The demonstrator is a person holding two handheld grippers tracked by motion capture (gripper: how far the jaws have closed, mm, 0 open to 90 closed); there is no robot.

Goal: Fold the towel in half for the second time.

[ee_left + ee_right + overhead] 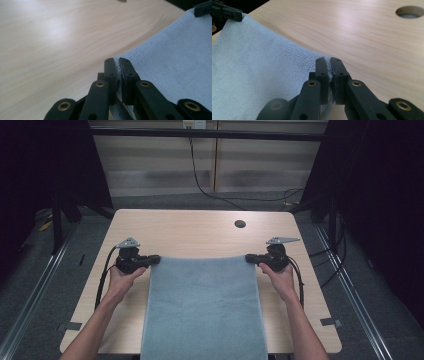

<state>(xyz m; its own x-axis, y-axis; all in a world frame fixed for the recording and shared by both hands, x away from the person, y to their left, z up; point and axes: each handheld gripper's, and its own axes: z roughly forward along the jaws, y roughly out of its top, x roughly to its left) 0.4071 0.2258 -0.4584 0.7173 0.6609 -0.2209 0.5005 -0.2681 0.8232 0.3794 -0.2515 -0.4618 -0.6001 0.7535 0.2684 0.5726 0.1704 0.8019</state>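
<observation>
Both grippers pinch the far corners of a pale blue towel (pixel 205 305): the left gripper (pixel 154 260) on its left corner, the right gripper (pixel 251 259) on its right corner, each with jaws pressed together on the cloth. Between them the far edge looks stretched taut, perhaps just off the wooden table (pixel 200 230). A round hole (pixel 240 224) lies beyond, apart from the towel, whose near end hangs over the table's front edge.
</observation>
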